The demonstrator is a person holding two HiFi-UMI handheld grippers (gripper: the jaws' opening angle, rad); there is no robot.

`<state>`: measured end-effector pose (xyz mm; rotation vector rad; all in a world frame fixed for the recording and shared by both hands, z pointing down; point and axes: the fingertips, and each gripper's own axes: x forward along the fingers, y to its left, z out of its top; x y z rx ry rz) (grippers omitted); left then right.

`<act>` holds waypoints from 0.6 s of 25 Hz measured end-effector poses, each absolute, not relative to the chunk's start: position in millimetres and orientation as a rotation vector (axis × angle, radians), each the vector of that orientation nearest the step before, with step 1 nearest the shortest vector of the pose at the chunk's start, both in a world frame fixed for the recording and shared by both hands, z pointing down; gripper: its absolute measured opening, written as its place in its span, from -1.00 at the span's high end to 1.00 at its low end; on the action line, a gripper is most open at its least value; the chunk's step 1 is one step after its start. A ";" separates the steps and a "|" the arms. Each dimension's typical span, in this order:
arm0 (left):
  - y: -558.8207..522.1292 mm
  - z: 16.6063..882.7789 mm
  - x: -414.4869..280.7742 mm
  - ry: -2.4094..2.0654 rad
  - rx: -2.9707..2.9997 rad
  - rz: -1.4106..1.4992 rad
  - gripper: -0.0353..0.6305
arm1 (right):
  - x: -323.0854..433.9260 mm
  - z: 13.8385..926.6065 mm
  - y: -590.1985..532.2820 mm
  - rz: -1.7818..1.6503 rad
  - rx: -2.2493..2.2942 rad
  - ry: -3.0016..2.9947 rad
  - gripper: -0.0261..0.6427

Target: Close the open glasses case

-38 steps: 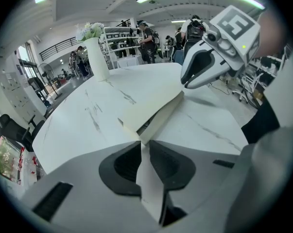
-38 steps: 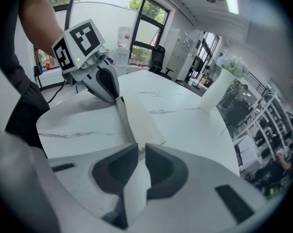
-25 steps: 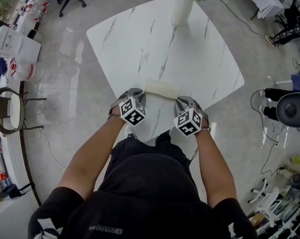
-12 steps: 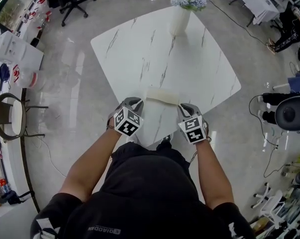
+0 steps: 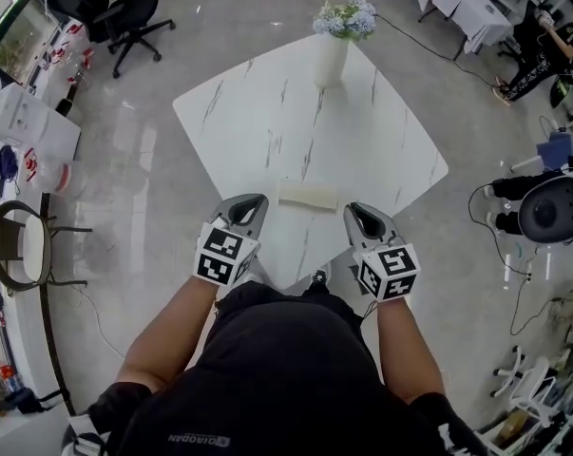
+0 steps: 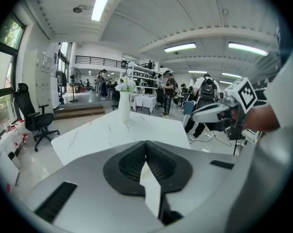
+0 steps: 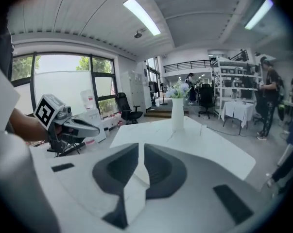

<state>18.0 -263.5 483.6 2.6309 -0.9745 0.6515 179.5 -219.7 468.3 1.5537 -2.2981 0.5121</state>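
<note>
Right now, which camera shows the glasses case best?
The head view: the glasses case lies in full sight on the table, seen from above. Neither gripper view shows it; the near part of the tabletop is hidden there.

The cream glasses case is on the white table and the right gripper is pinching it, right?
No. The flat cream glasses case lies on the white marble table, but the right gripper sits apart from it, nearer the person; the head view shows this.
</note>
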 end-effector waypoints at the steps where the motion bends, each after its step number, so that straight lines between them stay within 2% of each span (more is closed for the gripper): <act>1: -263.6 473.5 15.9 -0.975 2.635 0.617 0.88 | 179.2 458.8 -217.8 0.512 1.575 -2.318 0.81; 6: -263.1 432.7 11.0 -0.961 2.682 0.537 0.88 | 180.3 421.3 -204.8 0.508 1.663 -2.384 0.92; 15: -248.8 388.4 14.7 -0.921 2.765 0.441 0.88 | 184.1 386.3 -186.4 0.608 1.787 -2.473 0.92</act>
